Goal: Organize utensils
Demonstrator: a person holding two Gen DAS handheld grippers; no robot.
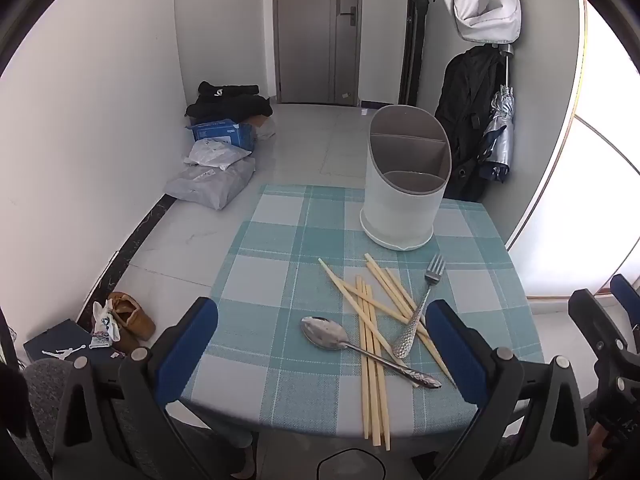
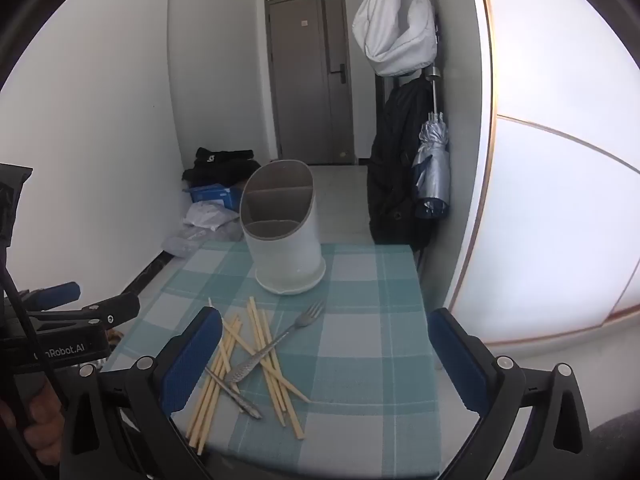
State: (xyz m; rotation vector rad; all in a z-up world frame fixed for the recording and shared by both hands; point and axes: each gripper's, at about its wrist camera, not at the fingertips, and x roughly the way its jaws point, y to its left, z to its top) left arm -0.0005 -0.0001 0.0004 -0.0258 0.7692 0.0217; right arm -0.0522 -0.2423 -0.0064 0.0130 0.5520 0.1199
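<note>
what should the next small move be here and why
Probably lower the right tongs onto the fork and close on its handle. Both tongs are open and hold nothing, the holder stands empty, and the fork lies on top of the chopsticks, so it should lift free without dragging them.

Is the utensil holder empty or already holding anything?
Empty: the utensil holder stands upright with bare compartments; chopsticks, fork and spoon all lie on the table.
</note>
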